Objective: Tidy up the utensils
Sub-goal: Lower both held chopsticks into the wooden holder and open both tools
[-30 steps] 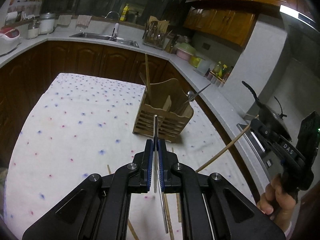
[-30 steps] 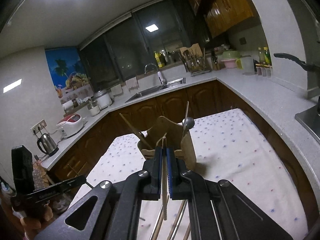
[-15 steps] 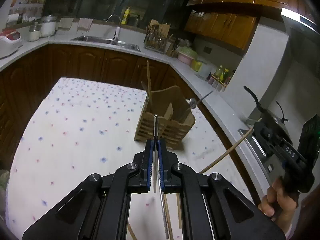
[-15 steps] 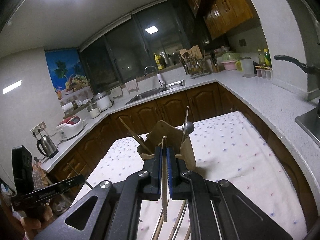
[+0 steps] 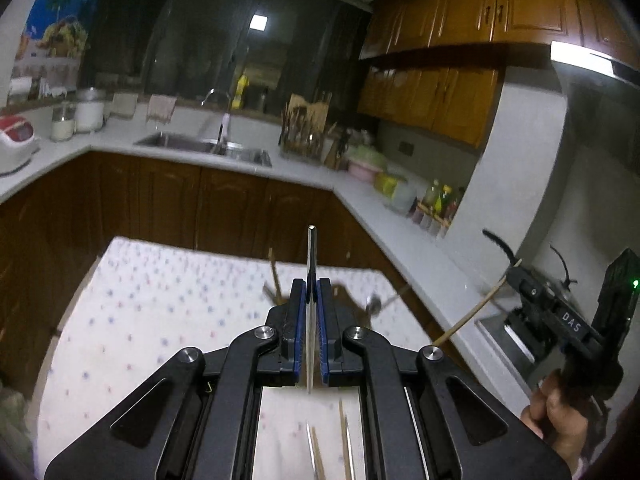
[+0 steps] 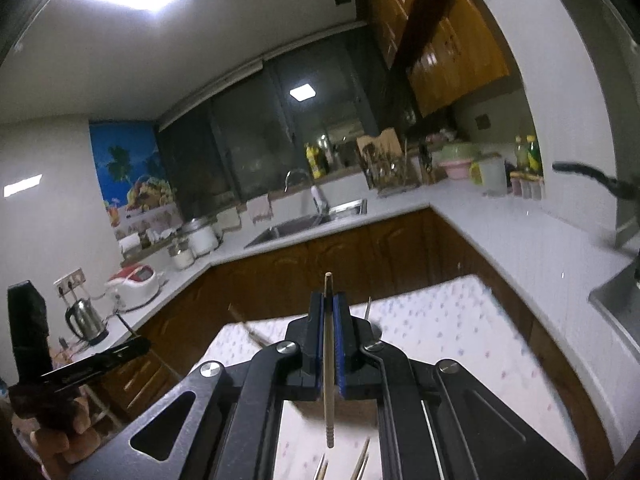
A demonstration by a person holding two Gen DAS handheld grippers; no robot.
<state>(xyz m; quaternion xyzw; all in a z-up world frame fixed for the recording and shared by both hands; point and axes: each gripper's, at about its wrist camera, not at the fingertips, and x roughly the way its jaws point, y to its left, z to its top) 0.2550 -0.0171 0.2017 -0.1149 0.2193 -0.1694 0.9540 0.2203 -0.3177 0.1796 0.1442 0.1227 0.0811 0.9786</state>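
Left gripper (image 5: 311, 286) clamped on 1 metal chopstick (image 5: 311, 248). Right gripper (image 6: 329, 300) clamped on 1 wooden chopstick (image 6: 329, 360), both above dotted cloth (image 5: 160, 300).

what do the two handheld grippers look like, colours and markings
Both the left gripper and the right gripper are black, with angular linkage arms, silver pivot bolts and blue ribbed pads. Seen from the left wrist view, the right one has white "DAS" lettering and a green light.

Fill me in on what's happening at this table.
A person is sorting utensils with a pair of tongs in each hand. The left tongs are shut on a metal chopstick, the right tongs on a wooden chopstick. More chopsticks lie on the dotted cloth below.
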